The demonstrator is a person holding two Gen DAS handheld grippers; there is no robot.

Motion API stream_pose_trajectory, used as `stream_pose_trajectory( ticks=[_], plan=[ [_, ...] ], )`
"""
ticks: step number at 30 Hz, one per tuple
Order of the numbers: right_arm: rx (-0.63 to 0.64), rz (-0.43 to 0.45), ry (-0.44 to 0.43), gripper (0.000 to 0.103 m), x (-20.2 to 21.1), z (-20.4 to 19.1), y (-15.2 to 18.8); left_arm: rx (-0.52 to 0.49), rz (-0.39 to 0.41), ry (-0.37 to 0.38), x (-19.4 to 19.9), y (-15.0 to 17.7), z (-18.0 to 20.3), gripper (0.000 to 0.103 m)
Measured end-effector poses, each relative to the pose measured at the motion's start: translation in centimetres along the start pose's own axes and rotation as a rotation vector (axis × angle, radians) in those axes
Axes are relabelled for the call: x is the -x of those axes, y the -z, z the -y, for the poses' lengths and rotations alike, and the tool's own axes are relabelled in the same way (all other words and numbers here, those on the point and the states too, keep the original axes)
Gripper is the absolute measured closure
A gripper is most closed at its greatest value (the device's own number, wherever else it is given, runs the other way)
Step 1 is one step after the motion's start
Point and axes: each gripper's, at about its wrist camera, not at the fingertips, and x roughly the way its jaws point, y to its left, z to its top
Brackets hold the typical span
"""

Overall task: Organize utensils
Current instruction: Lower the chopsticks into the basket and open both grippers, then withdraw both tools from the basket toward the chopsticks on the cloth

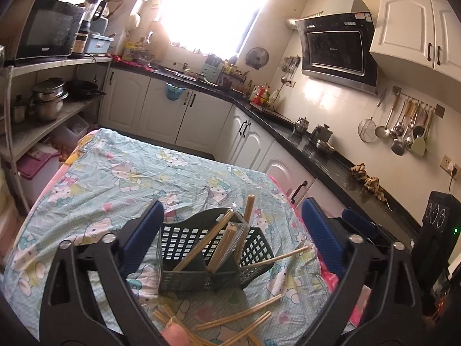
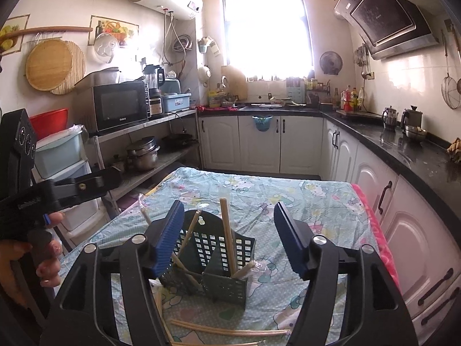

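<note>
Both sets of jaws stand released and empty over a cloth-covered counter (image 1: 95, 184) in a home kitchen: the left gripper (image 1: 233, 230) spread wide, the right gripper (image 2: 229, 236) parted somewhat less, neither pad pressing on anything. Between and just beyond the blue pads sits the dark green slotted utensil caddy (image 1: 201, 248), upright on the patterned cloth, with several wooden chopsticks (image 1: 227, 239) leaning in its compartments, some apparently still in clear wrappers. More loose chopsticks (image 1: 245, 314) lie scattered flat on the cloth nearer the cameras, below the left jaws and in front of the caddy; one chopstick (image 1: 288, 255) rests beside the caddy's right wall. In the right wrist view the person's left hand (image 2: 43, 262) grips the other tool's handle at the left edge. The sticks look light, stiff and slim, likely to roll or slip from a loose pinch, so a firm hold near mid-length seems wisest; lying flat on soft fabric, they may be awkward to get under. The plastic caddy appears light enough to tip if nudged. Behind, white cabinets and a black worktop (image 1: 331, 158) line the wall.
</note>
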Motion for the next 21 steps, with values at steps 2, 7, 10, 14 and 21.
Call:
stream_pose_trajectory(
  ticks=[2,7,10,14,21],
  plan=[
    [0.005,0.005,0.004,0.037,0.3,-0.2,0.0,0.005,0.002,-0.005,0.4,0.1,-0.1,0.011],
    [0.010,0.019,0.006,0.034,1.3,-0.4,0.2,0.008,0.004,-0.010,1.4,0.4,-0.3,0.011],
    [0.017,0.025,0.006,0.033,1.9,-0.6,0.3,0.010,0.007,-0.010,2.0,0.7,-0.4,0.011],
    [0.023,0.032,0.006,0.031,2.8,-1.1,0.5,0.019,0.005,-0.009,2.7,1.3,-0.7,0.011],
    [0.033,0.040,0.001,0.030,4.3,-1.9,0.8,0.029,0.010,-0.003,4.1,2.0,-0.9,0.011]
  ],
)
